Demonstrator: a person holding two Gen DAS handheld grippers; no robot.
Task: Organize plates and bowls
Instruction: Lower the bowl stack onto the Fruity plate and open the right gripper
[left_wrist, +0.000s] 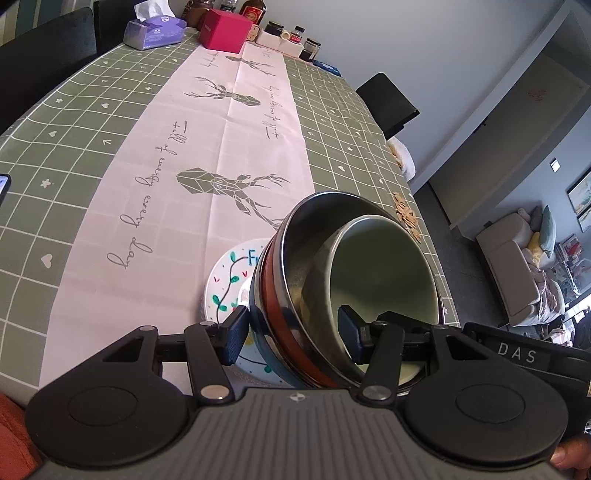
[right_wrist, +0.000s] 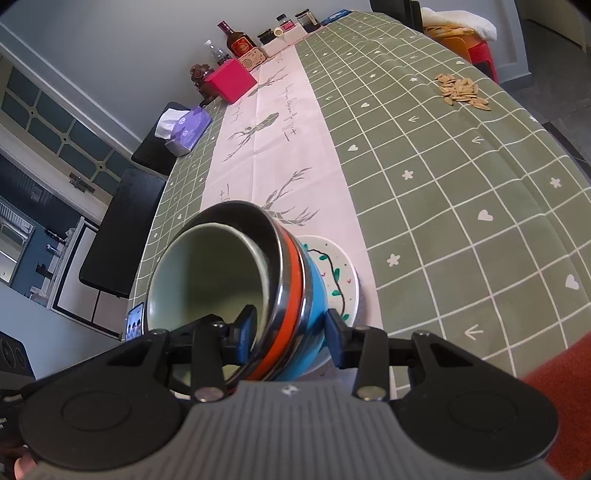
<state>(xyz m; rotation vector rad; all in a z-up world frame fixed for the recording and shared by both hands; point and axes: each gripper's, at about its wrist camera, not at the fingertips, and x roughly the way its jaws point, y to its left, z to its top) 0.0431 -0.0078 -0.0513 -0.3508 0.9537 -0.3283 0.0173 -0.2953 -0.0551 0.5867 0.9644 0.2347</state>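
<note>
A stack of nested bowls (left_wrist: 295, 295) stands on a white painted plate (left_wrist: 225, 280) on the table: a blue bowl at the bottom, an orange-banded steel bowl, and a pale green bowl (left_wrist: 384, 273) inside. My left gripper (left_wrist: 291, 334) straddles the stack's rim, one finger outside, one inside the green bowl, with a gap left at the outer pad. My right gripper (right_wrist: 291, 330) straddles the opposite side of the bowl stack (right_wrist: 258, 288) the same way; the plate (right_wrist: 340, 277) shows beyond. Both look open around the rims.
A green checked tablecloth with a pink runner (left_wrist: 207, 147) covers the table. A tissue box (left_wrist: 153, 29), a pink box (left_wrist: 223, 29), jars and a bottle (right_wrist: 240, 42) stand at the far end. Seeds (right_wrist: 461, 92) lie near the right edge. A phone (right_wrist: 135, 321) lies at the left edge.
</note>
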